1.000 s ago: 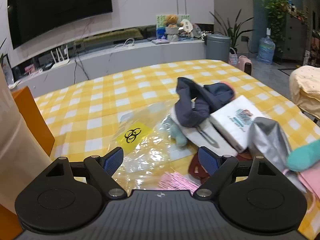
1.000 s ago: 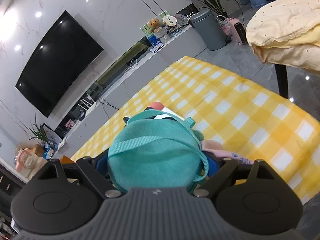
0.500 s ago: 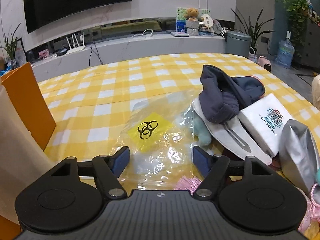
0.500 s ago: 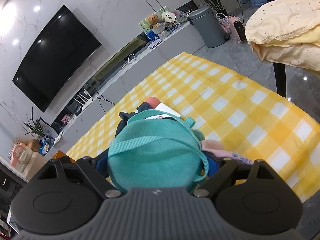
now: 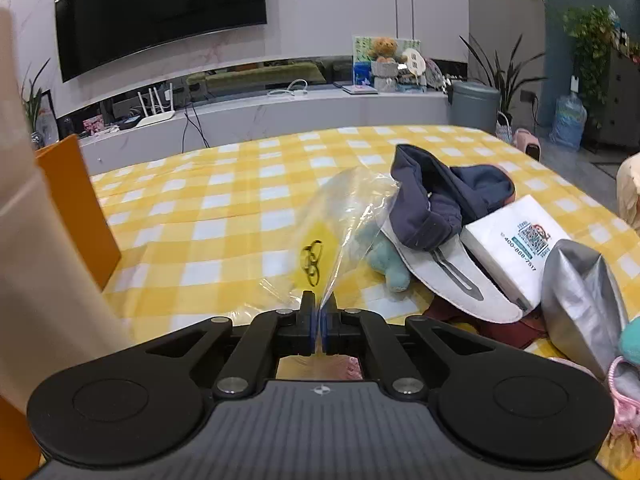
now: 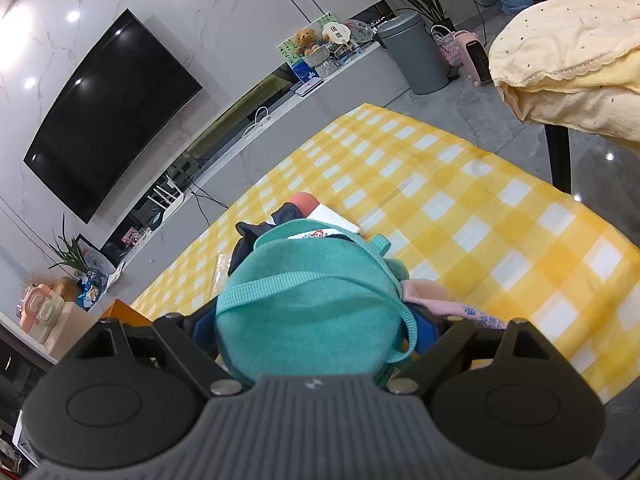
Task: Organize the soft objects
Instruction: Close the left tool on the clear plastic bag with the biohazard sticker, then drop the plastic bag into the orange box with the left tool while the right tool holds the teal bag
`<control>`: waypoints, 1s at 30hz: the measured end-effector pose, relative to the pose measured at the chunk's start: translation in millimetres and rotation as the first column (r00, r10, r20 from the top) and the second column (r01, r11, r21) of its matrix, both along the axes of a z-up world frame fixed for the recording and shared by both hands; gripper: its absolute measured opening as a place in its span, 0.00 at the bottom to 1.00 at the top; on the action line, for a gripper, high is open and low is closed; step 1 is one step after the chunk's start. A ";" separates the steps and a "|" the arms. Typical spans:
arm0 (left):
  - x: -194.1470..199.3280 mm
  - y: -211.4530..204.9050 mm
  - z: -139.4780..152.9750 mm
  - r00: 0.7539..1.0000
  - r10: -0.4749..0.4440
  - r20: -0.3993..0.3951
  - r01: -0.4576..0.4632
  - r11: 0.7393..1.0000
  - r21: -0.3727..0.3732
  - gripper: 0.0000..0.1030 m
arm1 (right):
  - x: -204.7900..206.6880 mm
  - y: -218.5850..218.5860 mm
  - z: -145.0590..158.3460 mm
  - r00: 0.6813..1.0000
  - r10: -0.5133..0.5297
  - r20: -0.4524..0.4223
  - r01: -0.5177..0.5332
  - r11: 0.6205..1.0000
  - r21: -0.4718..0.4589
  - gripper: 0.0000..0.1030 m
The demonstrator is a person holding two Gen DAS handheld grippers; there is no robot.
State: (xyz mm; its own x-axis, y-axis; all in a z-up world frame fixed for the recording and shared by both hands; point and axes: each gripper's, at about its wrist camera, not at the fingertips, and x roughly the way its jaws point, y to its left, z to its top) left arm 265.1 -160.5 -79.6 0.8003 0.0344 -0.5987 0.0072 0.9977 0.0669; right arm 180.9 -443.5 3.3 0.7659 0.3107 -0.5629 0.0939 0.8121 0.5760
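Note:
My left gripper (image 5: 319, 308) is closing to a tight pinch on the near edge of a clear plastic bag (image 5: 340, 216) with a yellow hazard label; the film stands up from the pads. Just right of the bag lie a small teal plush toy (image 5: 386, 260), a navy garment (image 5: 440, 200) and a pale flat piece (image 5: 452, 284). In the right wrist view my right gripper (image 6: 312, 326) holds a round teal fleece pouch (image 6: 308, 304) with a strap between its wide-set pads, above the cloth. The pouch hides most of what lies below it.
A yellow checked cloth (image 5: 224, 200) covers the table. A white tissue pack (image 5: 516, 248), a silver pouch (image 5: 576, 280) and a pink item (image 5: 624, 396) crowd the right. An orange box (image 5: 76, 208) stands at the left edge. A blanket-draped chair (image 6: 568, 52) is beyond the table.
The left jaws went from wide open to shut on the bag's edge, and the bag now stands up instead of lying flat. The right gripper and pouch have not moved.

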 end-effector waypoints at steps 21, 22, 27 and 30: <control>-65.9 7.2 60.9 0.999 -0.035 0.028 0.038 0.993 -0.114 0.02 | -5.7 2.0 4.2 0.997 0.042 0.061 -0.046 0.997 0.069 0.85; -70.1 7.5 62.8 0.999 -0.035 0.024 0.037 0.992 -0.124 0.02 | -5.9 3.1 4.3 0.996 0.050 0.067 -0.054 0.996 0.072 0.85; -94.2 12.6 69.5 0.998 -0.057 -0.010 0.055 0.986 -0.158 0.02 | -11.7 7.6 10.6 0.992 0.051 0.113 -0.057 0.997 0.049 0.85; -111.2 18.3 72.2 0.997 -0.073 -0.017 0.069 0.985 -0.161 0.02 | -17.5 7.7 14.2 0.984 0.080 0.157 -0.091 0.993 0.070 0.85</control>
